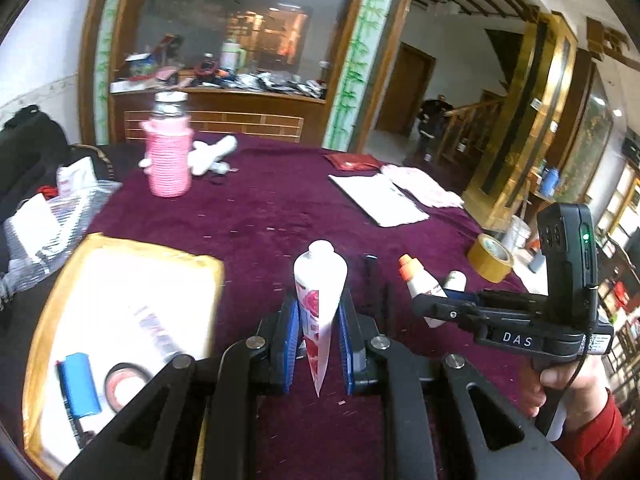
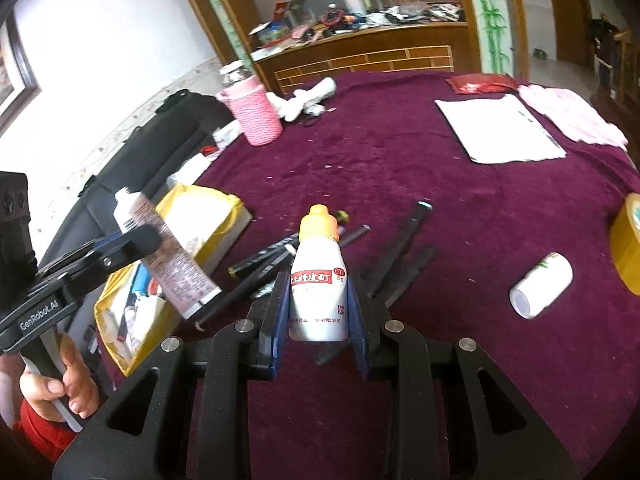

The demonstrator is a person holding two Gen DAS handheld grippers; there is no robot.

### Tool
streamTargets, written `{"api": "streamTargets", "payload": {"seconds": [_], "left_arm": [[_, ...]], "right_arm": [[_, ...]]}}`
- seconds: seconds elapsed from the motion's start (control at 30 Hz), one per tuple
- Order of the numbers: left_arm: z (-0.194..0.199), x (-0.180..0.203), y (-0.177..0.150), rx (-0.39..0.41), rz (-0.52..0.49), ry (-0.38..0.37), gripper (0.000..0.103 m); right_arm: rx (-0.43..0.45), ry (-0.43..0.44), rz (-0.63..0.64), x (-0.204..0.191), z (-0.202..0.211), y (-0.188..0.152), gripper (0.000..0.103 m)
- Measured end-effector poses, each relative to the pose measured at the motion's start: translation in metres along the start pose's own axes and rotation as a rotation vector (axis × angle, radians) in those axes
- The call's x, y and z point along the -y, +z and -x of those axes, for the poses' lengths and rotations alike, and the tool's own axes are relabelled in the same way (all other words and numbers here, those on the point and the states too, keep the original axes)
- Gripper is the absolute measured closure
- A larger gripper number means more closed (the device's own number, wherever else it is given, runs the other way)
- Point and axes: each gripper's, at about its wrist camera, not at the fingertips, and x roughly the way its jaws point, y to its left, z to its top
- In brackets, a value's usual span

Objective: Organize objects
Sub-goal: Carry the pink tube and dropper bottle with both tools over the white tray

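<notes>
The maroon surface (image 2: 460,208) carries a yellow-rimmed box (image 1: 52,280) at near left. My left hand-held gripper (image 1: 318,332), nearer it, clamps a tube (image 1: 318,292) pointing away; my right hand-held gripper (image 2: 318,308) clamps an orange-capped bottle (image 2: 318,280) upright.

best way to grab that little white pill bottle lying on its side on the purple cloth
Grip the small white pill bottle across the middle of its round body, coming from above with the fingers straddling it crosswise. It lies on its side on the purple tablecloth, base toward the camera, so an endwise pinch would likely slip or roll it.
</notes>
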Motion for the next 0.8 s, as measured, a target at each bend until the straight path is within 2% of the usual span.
{"api": "streamTargets", "payload": {"seconds": [0.23,0.4,0.53,0.8], "left_arm": [[0.040,-0.040,0.000,0.050,0.073,0.077,0.086],[0.051,-0.064,-0.003,0.045,0.109,0.112,0.086],[0.047,-0.081,-0.008,0.009,0.132,0.125,0.086],[0.010,-0.133,-0.015,-0.105,0.218,0.129,0.086]], "right_arm": [[-0.025,0.063,0.071,-0.035,-0.020,0.007,0.076],[-0.043,0.098,0.117,-0.056,-0.029,0.008,0.076],[-0.057,0.118,0.142,-0.074,-0.038,0.009,0.076],[-0.100,0.151,0.189,-0.109,-0.062,0.007,0.076]]}}
